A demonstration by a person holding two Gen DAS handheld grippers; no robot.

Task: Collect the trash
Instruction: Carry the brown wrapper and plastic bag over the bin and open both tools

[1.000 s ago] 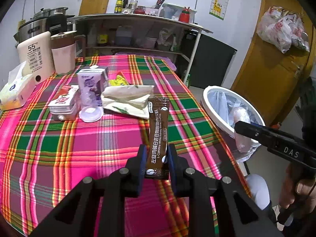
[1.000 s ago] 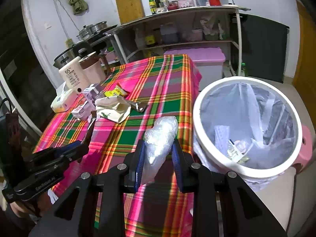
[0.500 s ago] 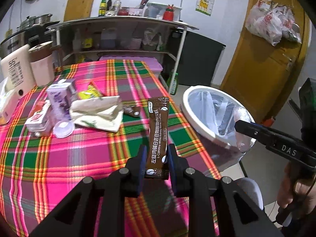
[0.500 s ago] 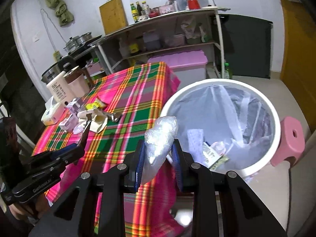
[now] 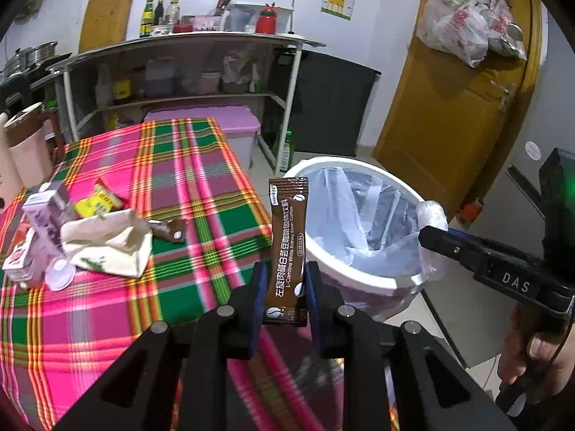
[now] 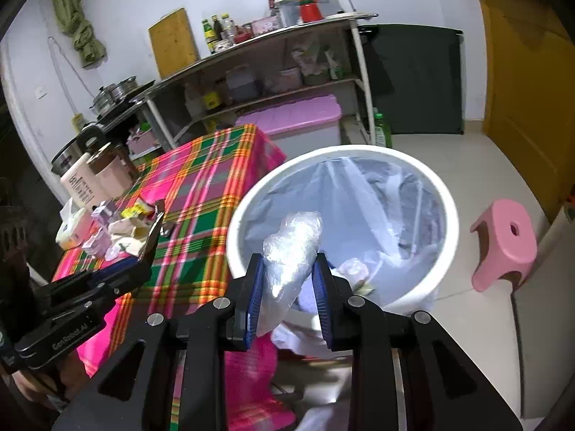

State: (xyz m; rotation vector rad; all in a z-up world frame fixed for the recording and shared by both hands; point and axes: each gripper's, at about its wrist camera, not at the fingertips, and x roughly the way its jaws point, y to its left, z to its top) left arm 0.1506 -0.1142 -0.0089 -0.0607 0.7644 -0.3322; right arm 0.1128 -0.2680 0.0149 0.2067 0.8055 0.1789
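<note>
The left hand-held gripper (image 5: pixel 284 289) is clamped on a brown coffee sachet (image 5: pixel 287 248), held upright just beside the white bin (image 5: pixel 363 280), over the edge of the plaid-covered counter (image 5: pixel 172 186). The right hand-held gripper (image 6: pixel 287 287) pinches a crumpled clear plastic bag (image 6: pixel 291 251) right above the bin's open mouth. More wrappers and a small milk carton (image 5: pixel 45 215) lie on the counter, well away from the bin. A pink stool (image 6: pixel 506 240) stands on the bin's far side.
</note>
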